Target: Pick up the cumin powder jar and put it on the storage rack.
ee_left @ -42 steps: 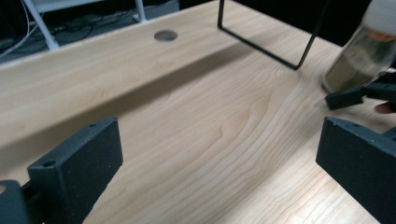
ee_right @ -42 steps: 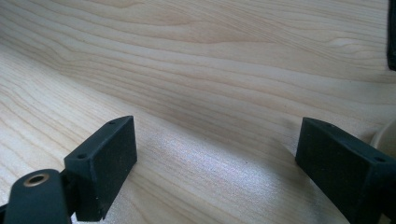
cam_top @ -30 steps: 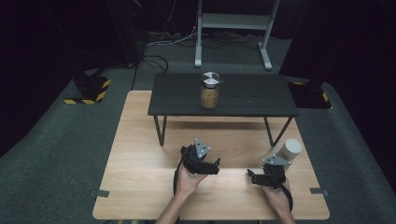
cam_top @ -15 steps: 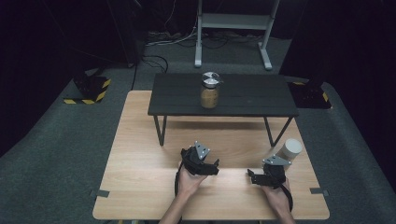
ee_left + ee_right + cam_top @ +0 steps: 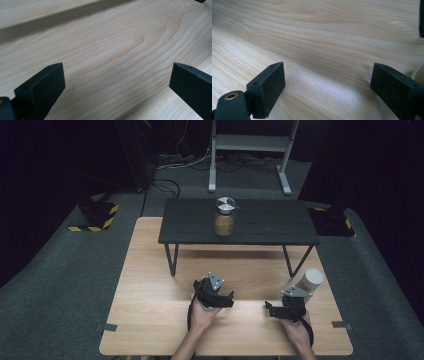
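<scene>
Pretty dark room overall, black at the edges. A light wooden table (image 5: 150,270) fills the lower middle, with a low black bench (image 5: 270,227) standing on its far half. Grey carpet (image 5: 65,285) all around, a metal stand (image 5: 250,145) at top center, and yellow-black striped blocks (image 5: 97,217) at left.

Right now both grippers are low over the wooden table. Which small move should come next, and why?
Probably move the right gripper to the white cylinder beside it. Both grippers' jaws stand open with bare wooden table between them, so nothing is held, and the cylinder is the nearest thing. The jar stands farther off, on the black table.
</scene>
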Demonstrator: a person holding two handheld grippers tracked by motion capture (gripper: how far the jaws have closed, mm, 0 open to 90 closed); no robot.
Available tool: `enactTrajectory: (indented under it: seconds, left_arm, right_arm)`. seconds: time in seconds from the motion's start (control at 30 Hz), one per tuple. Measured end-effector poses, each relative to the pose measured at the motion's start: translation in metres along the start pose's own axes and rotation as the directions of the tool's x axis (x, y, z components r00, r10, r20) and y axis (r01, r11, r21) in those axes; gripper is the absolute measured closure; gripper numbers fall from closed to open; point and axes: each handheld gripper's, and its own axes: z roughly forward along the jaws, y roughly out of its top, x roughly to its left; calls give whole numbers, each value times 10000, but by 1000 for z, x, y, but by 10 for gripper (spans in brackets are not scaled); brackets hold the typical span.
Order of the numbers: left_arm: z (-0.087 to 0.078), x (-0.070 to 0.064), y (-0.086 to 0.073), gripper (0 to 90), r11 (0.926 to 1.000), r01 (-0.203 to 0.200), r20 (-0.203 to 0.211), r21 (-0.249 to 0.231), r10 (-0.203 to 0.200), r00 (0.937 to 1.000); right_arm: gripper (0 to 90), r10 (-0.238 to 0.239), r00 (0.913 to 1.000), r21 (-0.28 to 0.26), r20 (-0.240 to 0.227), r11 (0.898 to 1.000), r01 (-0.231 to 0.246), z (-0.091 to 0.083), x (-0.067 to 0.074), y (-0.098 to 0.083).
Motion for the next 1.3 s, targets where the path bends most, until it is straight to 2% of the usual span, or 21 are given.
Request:
enactTrajectory:
  seconds: [0.77, 0.97, 1.17, 1.3]
  left_arm:
    - [7, 4, -5, 4, 9984, 180, -15, 528, -180, 9998]
    - [13, 7, 5, 6, 9919, 495, 58, 1169, -505, 9987]
    - [15, -3, 9, 8, 9901, 117, -205, 1402, -89, 9997]
    - [15, -2, 8, 8, 9905, 151, -186, 1370, -126, 9997]
  right_arm:
    - [114, -59, 10000, 32, -44, 10000, 59, 0, 0, 1]
    - [114, -59, 10000, 32, -43, 10000, 59, 0, 0, 1]
    - [113, -64, 10000, 31, -38, 10000, 64, 0, 0, 1]
    - [114, -64, 10000, 30, -27, 10000, 64, 0, 1, 1]
